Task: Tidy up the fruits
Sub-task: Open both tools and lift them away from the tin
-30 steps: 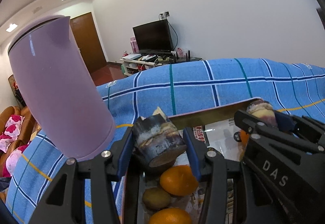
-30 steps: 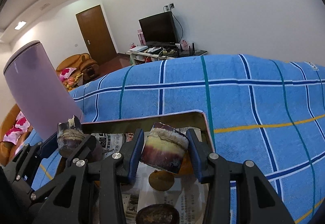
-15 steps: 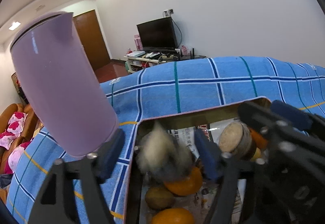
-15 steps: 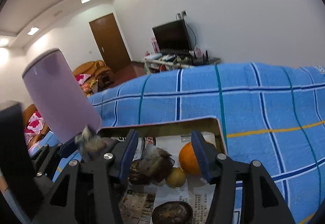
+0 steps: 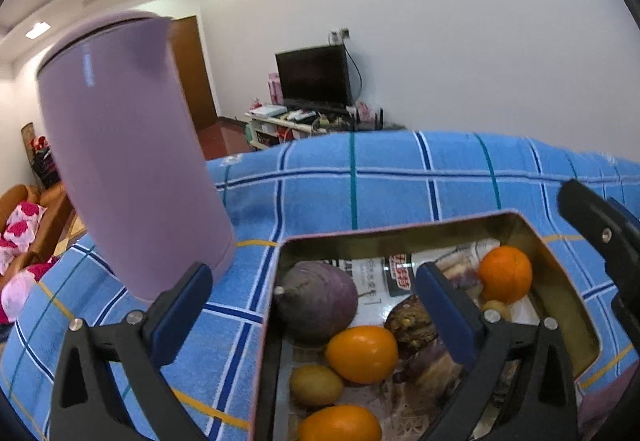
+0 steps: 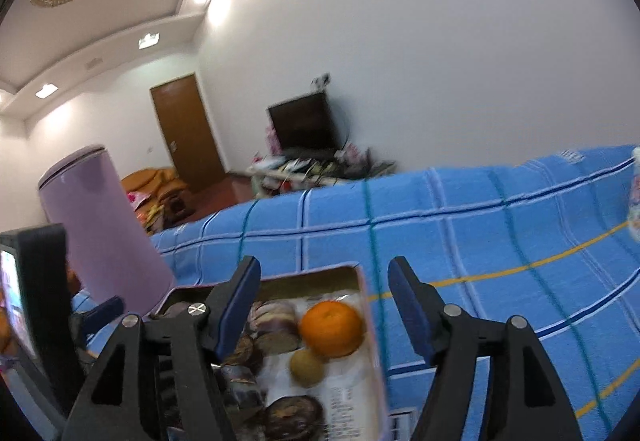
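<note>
- Blue-padded fingers of the left gripper (image 5: 314, 307) stand wide apart and empty above the tray (image 5: 400, 231).
- The right gripper (image 6: 322, 301) is likewise spread and holding nothing, over the tray's right edge.
- Fruit lies inside the tray: an orange (image 5: 505, 273) at two o'clock, another orange (image 5: 362, 353) at centre, and a purple round piece (image 5: 316, 299) at ten o'clock.
- A lilac kettle (image 5: 128, 165) stands beside the tray at nine o'clock on the blue checked cloth (image 5: 400, 177).
- The step looks like a release just completed; next calls for finding fruit outside the tray.

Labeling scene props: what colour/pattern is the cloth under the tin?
Blue cloth with white, navy, teal and yellow check lines; clearest in left wrist view.
</note>
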`<state>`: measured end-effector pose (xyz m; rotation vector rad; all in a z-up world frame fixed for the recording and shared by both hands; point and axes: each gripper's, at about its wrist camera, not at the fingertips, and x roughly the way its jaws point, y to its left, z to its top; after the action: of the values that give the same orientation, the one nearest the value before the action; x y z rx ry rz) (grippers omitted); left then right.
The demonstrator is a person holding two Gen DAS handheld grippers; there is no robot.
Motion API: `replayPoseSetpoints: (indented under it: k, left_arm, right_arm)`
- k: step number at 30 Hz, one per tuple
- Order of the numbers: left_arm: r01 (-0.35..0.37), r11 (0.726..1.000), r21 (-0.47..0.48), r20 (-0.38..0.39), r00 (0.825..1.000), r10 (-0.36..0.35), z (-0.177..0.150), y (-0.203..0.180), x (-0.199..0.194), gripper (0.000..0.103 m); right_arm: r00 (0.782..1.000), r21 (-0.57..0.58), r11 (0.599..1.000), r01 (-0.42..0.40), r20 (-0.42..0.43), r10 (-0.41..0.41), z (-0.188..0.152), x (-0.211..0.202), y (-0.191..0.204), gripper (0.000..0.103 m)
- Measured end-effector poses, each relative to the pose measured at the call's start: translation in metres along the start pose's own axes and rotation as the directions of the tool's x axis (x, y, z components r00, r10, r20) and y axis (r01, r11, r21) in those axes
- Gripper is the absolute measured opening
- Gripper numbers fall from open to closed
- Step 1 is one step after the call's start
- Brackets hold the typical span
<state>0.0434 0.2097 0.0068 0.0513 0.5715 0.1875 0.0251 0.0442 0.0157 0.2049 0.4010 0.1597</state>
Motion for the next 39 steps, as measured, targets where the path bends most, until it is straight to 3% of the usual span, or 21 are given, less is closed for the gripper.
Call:
replayPoseSetpoints:
  k: [3,7,39]
  left_arm:
    - [-0.009,1.0,-0.017,0.037,0.999,0.01,-0.001,0.003,-0.007,0.103]
    - [-0.017,1.0,-0.012,0.077,0.997,0.018,-0.002,0.004,-0.014,0.103]
    - [-0.059,0.995,-0.085,0.211,0.974,0.075,-0.03,0.023,-0.072,0.103]
  right_arm:
    - [0.995,-0.017,0.998,0.054,0.084,-0.052,0.0,-0.012,-0.001,0.079]
    - [0.992,-0.03,0.998,0.048,0.117,-0.044,0.001,-0.021,-0.001,0.079]
    - [0.98,-0.132,0.989,0.068,0.196,-0.041,-0.016,-0.076,0.012,0.079]
